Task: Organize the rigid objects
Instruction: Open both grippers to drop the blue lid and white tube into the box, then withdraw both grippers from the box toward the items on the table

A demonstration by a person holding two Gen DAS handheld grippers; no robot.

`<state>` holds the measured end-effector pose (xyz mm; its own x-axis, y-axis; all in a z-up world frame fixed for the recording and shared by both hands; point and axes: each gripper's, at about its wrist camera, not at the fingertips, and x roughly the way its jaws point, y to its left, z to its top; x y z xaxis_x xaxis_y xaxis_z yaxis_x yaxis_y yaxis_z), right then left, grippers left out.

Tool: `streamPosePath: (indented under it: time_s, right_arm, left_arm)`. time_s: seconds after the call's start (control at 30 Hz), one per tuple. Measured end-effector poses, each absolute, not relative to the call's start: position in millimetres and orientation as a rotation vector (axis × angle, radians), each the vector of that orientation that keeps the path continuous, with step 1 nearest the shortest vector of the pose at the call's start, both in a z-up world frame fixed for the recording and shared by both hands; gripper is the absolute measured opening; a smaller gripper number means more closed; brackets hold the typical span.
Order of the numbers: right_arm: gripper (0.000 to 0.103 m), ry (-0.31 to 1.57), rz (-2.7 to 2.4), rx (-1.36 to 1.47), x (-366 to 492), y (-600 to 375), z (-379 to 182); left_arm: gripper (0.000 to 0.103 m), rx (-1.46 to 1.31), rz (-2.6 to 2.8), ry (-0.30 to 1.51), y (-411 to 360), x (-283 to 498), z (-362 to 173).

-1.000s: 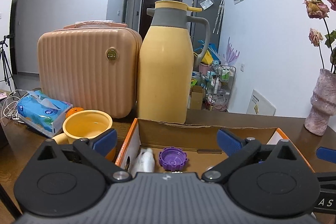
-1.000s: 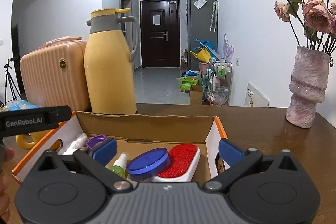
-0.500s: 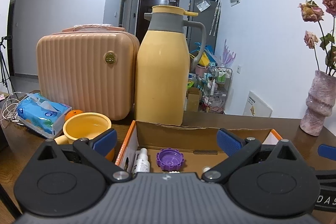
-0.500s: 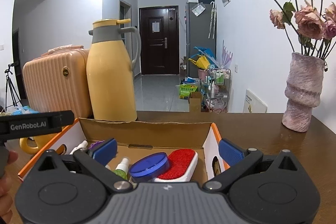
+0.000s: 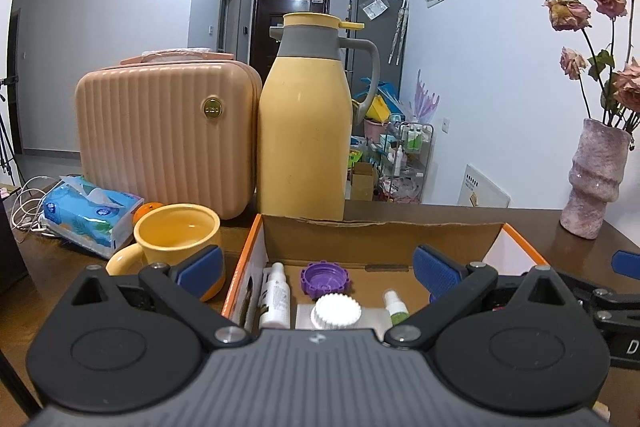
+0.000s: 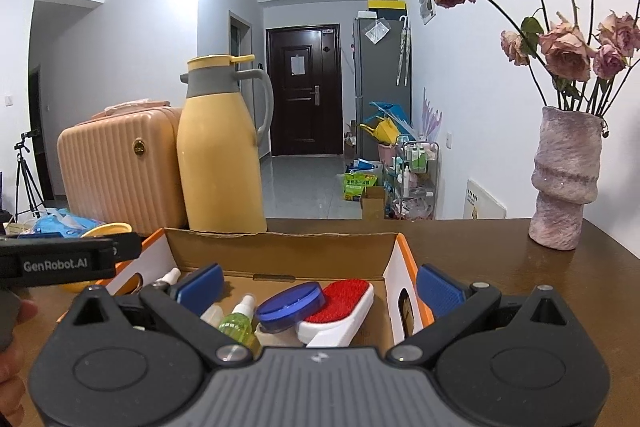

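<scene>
The box (image 5: 256, 247) lies straight ahead of and below both grippers, its long side running left to right, with the bottles (image 5: 276, 297), purple cap (image 5: 324, 277) and red brush (image 6: 344, 301) lying inside it. The left gripper (image 5: 316, 273) and right gripper (image 6: 318, 285) both hang over the near edge with jaws wide apart and empty. Left is nearer the bottles, right nearer the brush; the mug (image 5: 176, 239) sits just left of the box, the jug (image 5: 302, 131) just behind, neither blocking the way in

We see the box (image 5: 376, 231) before the flask (image 5: 304, 131), the mug (image 5: 180, 239) left of it, the vase (image 5: 596, 183) far right
</scene>
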<state>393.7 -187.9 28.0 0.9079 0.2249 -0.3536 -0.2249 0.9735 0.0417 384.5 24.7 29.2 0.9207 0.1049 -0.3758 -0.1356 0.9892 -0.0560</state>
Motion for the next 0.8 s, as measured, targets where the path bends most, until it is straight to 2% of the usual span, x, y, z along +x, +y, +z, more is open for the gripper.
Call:
streamPosePath:
  time_s: [0.8]
  right_arm:
    - [0.103, 0.351, 0.227, 0.017, 312, -209, 12]
  left_arm:
    - [0.103, -0.044, 0.056, 0.434, 16, 312, 12]
